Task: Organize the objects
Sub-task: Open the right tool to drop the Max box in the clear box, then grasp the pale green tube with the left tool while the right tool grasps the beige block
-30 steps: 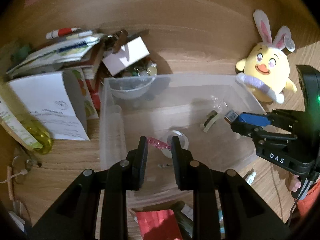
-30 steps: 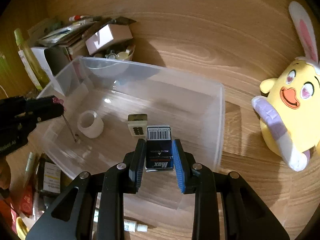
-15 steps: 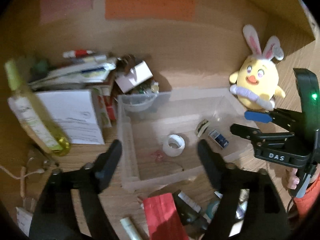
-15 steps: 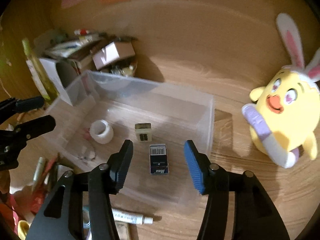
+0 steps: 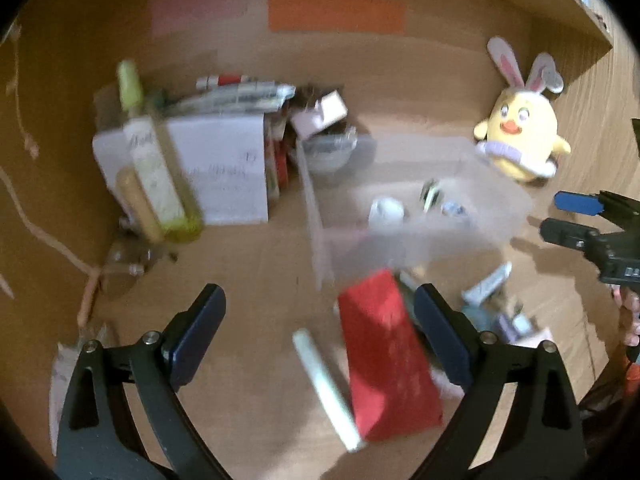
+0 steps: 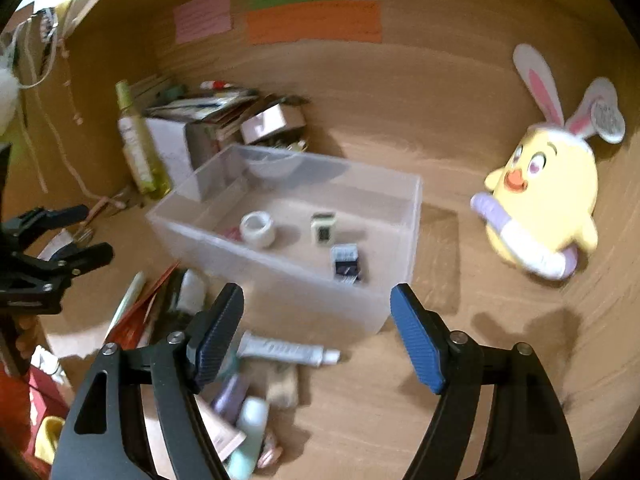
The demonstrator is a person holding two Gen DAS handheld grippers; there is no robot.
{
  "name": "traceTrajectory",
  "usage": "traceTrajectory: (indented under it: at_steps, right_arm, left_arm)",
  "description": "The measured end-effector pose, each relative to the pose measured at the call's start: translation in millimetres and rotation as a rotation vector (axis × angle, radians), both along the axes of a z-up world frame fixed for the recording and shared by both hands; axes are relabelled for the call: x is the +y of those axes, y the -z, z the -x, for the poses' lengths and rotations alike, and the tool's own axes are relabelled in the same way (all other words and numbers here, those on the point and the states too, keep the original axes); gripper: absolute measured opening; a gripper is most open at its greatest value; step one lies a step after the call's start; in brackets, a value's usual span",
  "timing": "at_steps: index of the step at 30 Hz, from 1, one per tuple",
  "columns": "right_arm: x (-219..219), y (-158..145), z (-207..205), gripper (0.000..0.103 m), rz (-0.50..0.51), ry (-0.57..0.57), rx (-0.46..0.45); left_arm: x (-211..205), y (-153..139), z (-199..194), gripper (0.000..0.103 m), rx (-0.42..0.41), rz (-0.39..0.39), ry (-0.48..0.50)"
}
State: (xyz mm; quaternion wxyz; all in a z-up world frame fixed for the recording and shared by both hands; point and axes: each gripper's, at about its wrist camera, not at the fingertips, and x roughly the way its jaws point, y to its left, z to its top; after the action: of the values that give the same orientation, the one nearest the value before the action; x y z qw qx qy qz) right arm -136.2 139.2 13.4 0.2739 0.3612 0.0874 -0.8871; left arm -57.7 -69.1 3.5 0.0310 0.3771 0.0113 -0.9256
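Observation:
A clear plastic bin (image 6: 400, 216) stands on the wooden desk. In it lie a white tape roll (image 6: 258, 229), a cream tile (image 6: 322, 226), a dark staple box (image 6: 347, 264) and a small pink item (image 6: 232, 234). My right gripper (image 6: 318, 304) hangs in front of the bin's near wall, jaws opening, nothing between them. My left gripper (image 5: 320, 308) is back from the bin (image 5: 316, 216), above a red packet (image 5: 384, 360) and a white tube (image 5: 324, 384); its jaws are opening wide and hold nothing. Each view shows the other gripper at its edge.
A yellow plush chick with bunny ears (image 6: 548, 188) sits right of the bin. A green bottle (image 6: 136, 148), a white box and stacked papers crowd the back left. A toothpaste tube (image 6: 284, 350) and several small tubes lie in front of the bin.
Both grippers opened and drew back from the bin. The right one let go of the staple box and the left one let go of the pink item; both now lie in the bin.

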Motion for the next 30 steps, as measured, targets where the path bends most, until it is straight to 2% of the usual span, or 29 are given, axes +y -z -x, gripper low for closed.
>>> traceTrajectory:
  at_steps: [6,11,13,15,20,23,26,30]
  right_arm:
    - [3,28,-30,0.073,-0.008,-0.019,-0.024]
    - [9,53,-26,0.073,-0.022,0.012,-0.073]
    - [14,62,-21,0.073,-0.028,0.027,-0.1]
    - [18,68,-13,0.073,-0.029,0.043,-0.123]
    - [23,80,-2,0.072,-0.026,0.044,-0.162]
    - [17,83,4,0.066,-0.027,0.018,-0.183]
    - [9,87,8,0.059,-0.042,-0.013,-0.195]
    - [-3,89,12,0.056,-0.075,-0.056,-0.198]
  left_arm:
    - [-3,31,-22,0.096,-0.048,-0.01,-0.025]
    - [-19,49,-32,0.095,-0.072,-0.072,-0.084]
    - [-25,55,-34,0.084,-0.085,-0.084,-0.101]
    - [-30,61,-31,0.078,-0.113,-0.101,-0.107]
    - [-32,70,-19,0.076,-0.15,-0.157,-0.089]
    - [-27,71,-13,0.074,-0.139,-0.128,-0.076]
    - [-25,71,-8,0.061,-0.136,-0.12,-0.063]
    - [-22,71,-7,0.038,-0.131,-0.103,-0.053]
